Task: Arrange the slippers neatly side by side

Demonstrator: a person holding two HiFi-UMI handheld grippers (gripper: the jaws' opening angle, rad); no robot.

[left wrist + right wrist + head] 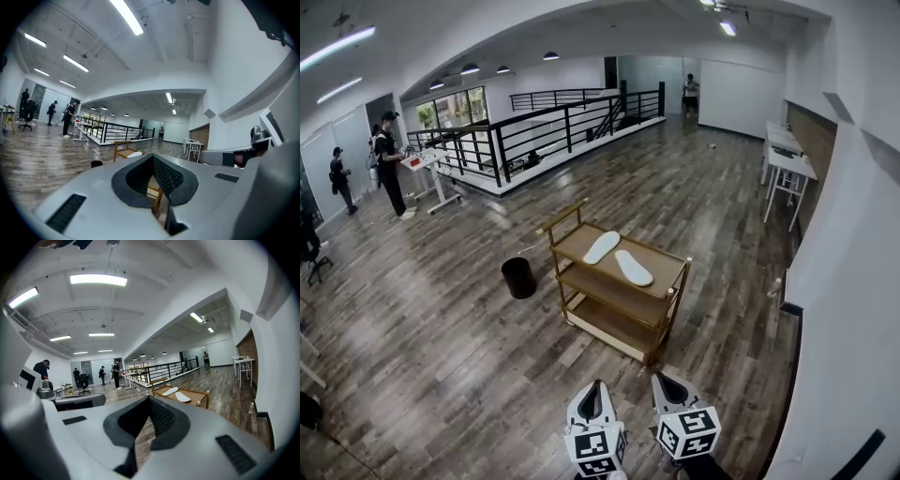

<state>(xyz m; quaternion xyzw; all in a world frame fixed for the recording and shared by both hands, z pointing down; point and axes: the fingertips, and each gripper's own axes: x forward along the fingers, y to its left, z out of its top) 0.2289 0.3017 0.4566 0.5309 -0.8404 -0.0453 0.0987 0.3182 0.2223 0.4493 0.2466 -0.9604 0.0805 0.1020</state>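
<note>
Two white slippers, one (602,247) left and one (633,267) right, lie on the top shelf of a wooden cart (666,302) mid-room. They are near each other but angled into a V, not parallel and not lined up. A black bin (518,277) stands on the floor just left of the cart.

Left tongs (596,384) and right tongs (662,378) sit low at the frame bottom, side by side, well apart from the cart. Both pairs of jaws are closed tip to tip with nothing between them.

A person (390,161) stands far left by the black railing (546,128).
</note>
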